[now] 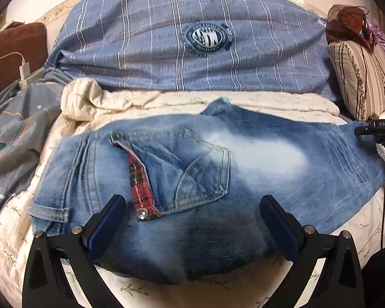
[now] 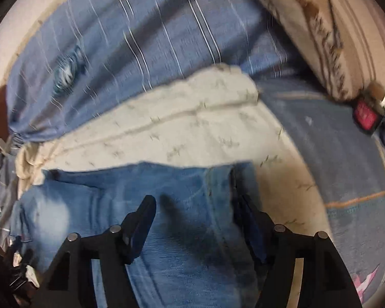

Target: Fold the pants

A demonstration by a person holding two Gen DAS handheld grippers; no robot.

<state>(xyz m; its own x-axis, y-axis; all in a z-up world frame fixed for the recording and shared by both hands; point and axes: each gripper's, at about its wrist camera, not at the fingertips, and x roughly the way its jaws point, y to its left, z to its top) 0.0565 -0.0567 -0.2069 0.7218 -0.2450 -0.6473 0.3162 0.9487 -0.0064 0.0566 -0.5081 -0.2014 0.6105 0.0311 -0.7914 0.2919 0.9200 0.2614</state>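
Note:
The blue jeans (image 1: 243,159) lie flat on the cream bedsheet (image 1: 166,102), back pocket up, with red plaid trim and a snap near my left gripper. My left gripper (image 1: 192,205) is open and empty, low over the near edge of the jeans. In the right wrist view, which is blurred, the jeans (image 2: 182,192) lie under my right gripper (image 2: 195,205). It is open, its fingers apart over the denim with nothing between them.
A blue striped quilt (image 1: 192,38) with a round logo lies behind the jeans. A striped cushion (image 1: 359,77) stands at the right, a brown pillow (image 1: 12,51) with a white charger at the left. A grey-blue cover (image 2: 346,166) lies right of the sheet.

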